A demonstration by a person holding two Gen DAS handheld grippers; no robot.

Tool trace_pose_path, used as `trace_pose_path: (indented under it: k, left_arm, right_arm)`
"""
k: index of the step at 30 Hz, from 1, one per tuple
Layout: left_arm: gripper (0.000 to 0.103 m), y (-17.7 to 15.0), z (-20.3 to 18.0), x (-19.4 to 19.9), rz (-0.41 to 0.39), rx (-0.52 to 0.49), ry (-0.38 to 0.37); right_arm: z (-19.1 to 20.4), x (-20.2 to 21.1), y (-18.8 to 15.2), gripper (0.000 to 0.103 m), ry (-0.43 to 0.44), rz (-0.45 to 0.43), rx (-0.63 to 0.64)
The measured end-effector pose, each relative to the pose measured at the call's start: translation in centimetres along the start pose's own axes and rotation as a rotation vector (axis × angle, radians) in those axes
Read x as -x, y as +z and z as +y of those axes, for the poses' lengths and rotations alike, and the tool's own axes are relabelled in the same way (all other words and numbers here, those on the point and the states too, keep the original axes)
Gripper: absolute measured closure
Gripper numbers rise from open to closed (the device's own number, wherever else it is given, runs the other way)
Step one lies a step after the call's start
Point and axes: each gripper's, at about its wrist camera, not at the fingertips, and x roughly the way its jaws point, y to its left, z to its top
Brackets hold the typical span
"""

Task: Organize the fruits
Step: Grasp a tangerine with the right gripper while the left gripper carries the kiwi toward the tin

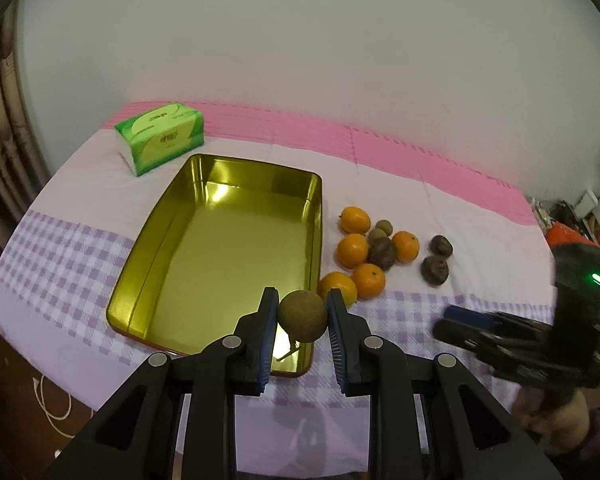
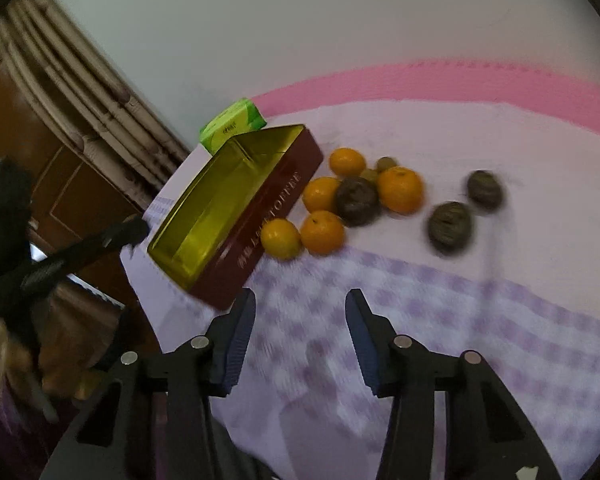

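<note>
The left gripper was clamped on a round, matte brown fruit with a rough, dull skin, its ribbed blue pads pressing the fruit from both sides near their tips. A thin stem stuck out below it. The fruit hung above the near right corner of the tin tray, a rectangular box with rounded corners, glossy gold inside and dark red outside (lettering ran along its long wall in the right wrist view). To the right of the tray, on the soft cloth of lilac checks and pink stripes, lay smooth oranges, small greenish-brown fruits and wrinkled dark fruits, clustered close together. A green tissue pack sat beyond the tray's far left corner. The right gripper hovered over the checked cloth, fingers spread apart and holding nothing, with the fruit pile ahead of it.
</note>
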Motion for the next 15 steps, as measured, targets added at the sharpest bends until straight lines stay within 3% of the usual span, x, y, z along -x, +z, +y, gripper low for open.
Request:
trace_pose_path:
  k: [15]
  left_arm:
    - [0.078,-0.4,1.3,-0.8,0.008,0.025,0.005]
  right_arm:
    - [-0.4,-7.5,3.7,0.062,-0.203,0.060,-0.095]
